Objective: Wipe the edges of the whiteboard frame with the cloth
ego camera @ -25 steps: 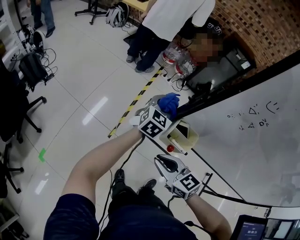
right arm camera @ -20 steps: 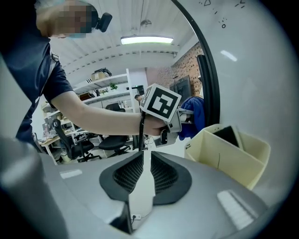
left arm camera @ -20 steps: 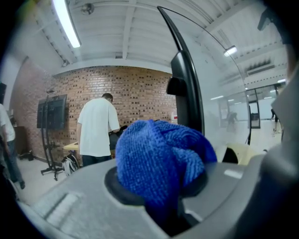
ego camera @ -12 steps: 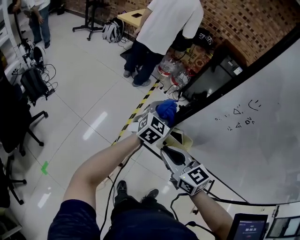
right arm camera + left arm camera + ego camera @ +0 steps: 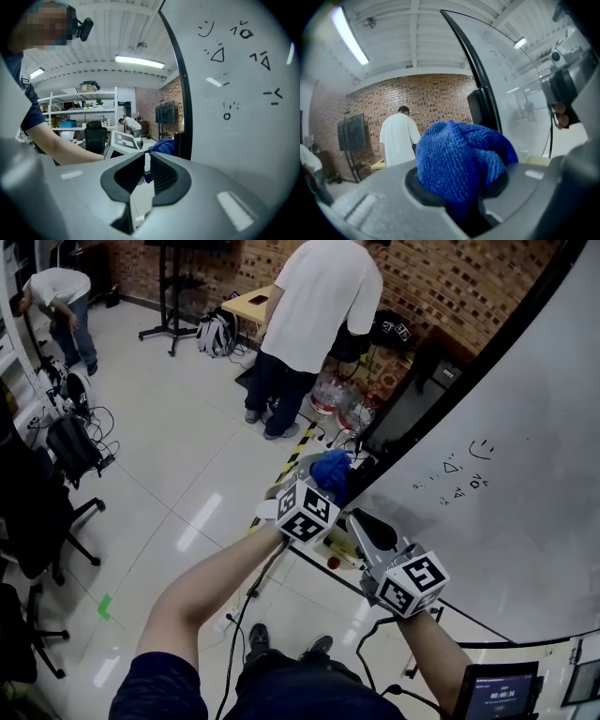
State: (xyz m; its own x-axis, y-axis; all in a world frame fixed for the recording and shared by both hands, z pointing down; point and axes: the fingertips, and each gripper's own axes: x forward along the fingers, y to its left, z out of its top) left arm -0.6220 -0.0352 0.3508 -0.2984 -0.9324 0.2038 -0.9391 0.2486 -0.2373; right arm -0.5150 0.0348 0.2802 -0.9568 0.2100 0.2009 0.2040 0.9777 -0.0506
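A bunched blue cloth (image 5: pixel 331 469) is clamped in my left gripper (image 5: pixel 325 476), whose jaws are shut on it. The cloth (image 5: pixel 459 159) sits right beside the black left frame (image 5: pixel 441 381) of the whiteboard (image 5: pixel 506 521); whether it touches that frame (image 5: pixel 474 65) I cannot tell. My right gripper (image 5: pixel 362 519) hovers just below and to the right, in front of the board face. Its jaws have just been closing and now leave only a narrow slit (image 5: pixel 146 171) with nothing in it. Past them, the right gripper view shows the cloth (image 5: pixel 163 146) and the frame (image 5: pixel 183 93).
A person in a white shirt (image 5: pixel 319 296) stands by water bottles (image 5: pixel 342 399) near the board's far end. Yellow-black tape (image 5: pixel 291 460) runs across the floor. Office chairs (image 5: pixel 47 521) stand at the left. A tablet (image 5: pixel 497 695) is at the lower right. Another person (image 5: pixel 56 292) bends far left.
Both grippers have risen along the board's left edge, the right one further, closing in on the left. The cloth stays in the left jaws.
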